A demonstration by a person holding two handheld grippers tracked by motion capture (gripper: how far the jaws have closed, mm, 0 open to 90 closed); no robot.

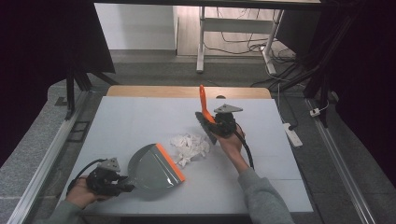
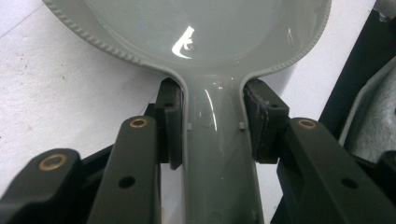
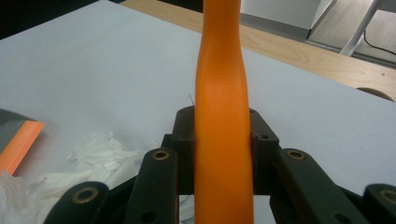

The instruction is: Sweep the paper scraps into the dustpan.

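Partly hidden behind my right gripper [image 1: 218, 122], the brush [image 1: 203, 103] shows mostly its orange handle, clamped at frame centre. Lower left, my left gripper [image 1: 125, 186] is closed on the dustpan [image 1: 154, 167] handle, paper scraps [image 1: 190, 147] between them.

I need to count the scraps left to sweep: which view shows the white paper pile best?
The high view: the whole paper pile lies between the dustpan and the brush. The right gripper view catches part of it beside the jaws. The left gripper view looks along the dustpan's handle.
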